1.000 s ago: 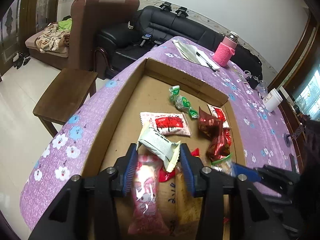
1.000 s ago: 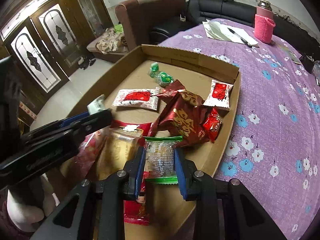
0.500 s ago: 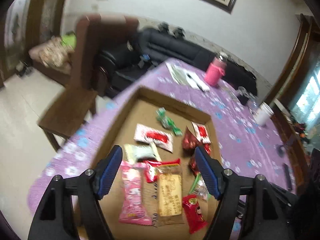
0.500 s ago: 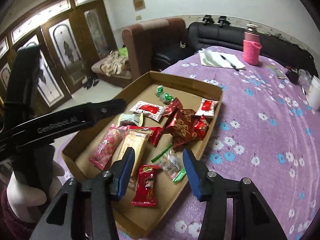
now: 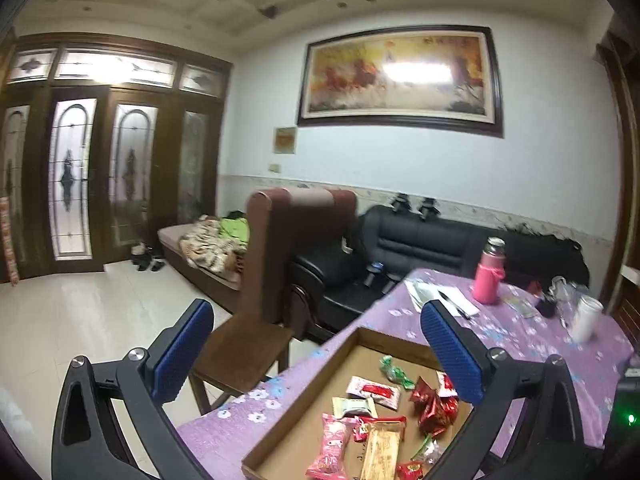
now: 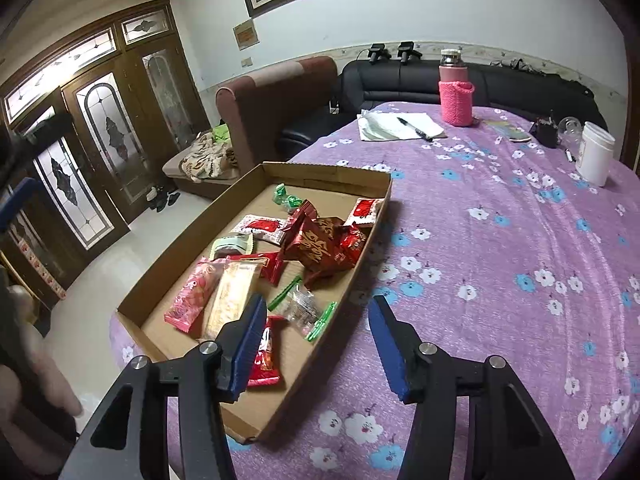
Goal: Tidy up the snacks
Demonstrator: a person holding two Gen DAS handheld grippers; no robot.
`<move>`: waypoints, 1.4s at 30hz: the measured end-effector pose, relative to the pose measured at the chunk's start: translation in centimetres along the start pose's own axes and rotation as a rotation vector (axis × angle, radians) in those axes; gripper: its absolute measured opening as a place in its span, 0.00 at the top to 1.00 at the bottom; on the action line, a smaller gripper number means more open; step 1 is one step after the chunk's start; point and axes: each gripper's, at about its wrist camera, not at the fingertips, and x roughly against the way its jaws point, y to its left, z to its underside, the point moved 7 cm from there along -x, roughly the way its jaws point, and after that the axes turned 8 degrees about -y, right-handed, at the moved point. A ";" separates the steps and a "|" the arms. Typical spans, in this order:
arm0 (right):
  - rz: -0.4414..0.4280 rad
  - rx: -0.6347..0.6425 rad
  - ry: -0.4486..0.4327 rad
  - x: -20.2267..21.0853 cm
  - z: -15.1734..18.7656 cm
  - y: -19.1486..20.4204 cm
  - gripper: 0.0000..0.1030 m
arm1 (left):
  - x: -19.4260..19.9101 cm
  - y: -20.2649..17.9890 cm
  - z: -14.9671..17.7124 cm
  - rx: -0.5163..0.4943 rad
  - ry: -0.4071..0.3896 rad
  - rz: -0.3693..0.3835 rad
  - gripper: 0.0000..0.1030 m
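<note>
A shallow cardboard tray (image 6: 320,170) (image 5: 280,432) lies on the purple flowered table and holds several snack packets. Among them are a pink packet (image 6: 192,300), a long tan biscuit pack (image 6: 232,300), dark red foil bags (image 6: 320,240), a red-and-white sachet (image 6: 262,226), green candies (image 6: 286,198) and a clear green-edged packet (image 6: 306,308). My left gripper (image 5: 316,344) is open and empty, raised high and back from the tray. My right gripper (image 6: 318,344) is open and empty, above the tray's near right corner.
A pink bottle (image 6: 456,96), papers with a pen (image 6: 400,126), a white cup (image 6: 596,152) and small items stand at the table's far side. A wooden chair (image 5: 248,352), a brown armchair (image 5: 288,240) and a black sofa (image 5: 420,240) are beyond the table.
Both grippers let go of their packets, opened wide and pulled up and back from the tray. The white packet and the clear green-edged packet now lie in the tray.
</note>
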 end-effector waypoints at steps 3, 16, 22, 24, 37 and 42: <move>0.010 0.011 -0.013 0.5 0.2 0.0 0.41 | -0.5 -0.3 0.9 -0.020 0.043 -0.017 0.00; 0.051 0.099 -0.029 0.9 1.0 0.9 0.33 | -3.2 -2.6 8.7 -0.154 0.416 -0.023 0.00; 0.060 0.111 -0.012 0.5 1.4 1.0 0.32 | -3.3 -3.2 9.7 -0.161 0.451 -0.006 0.00; 0.063 0.111 -0.005 0.4 1.6 1.1 0.32 | -3.4 -3.1 9.9 -0.160 0.459 -0.003 0.00; 0.088 0.126 0.029 -0.2 2.4 1.5 0.30 | -3.8 -3.1 11.4 -0.124 0.538 0.051 0.00; 0.093 0.124 0.039 -0.4 2.5 1.5 0.30 | -3.8 -3.1 11.8 -0.109 0.563 0.060 0.00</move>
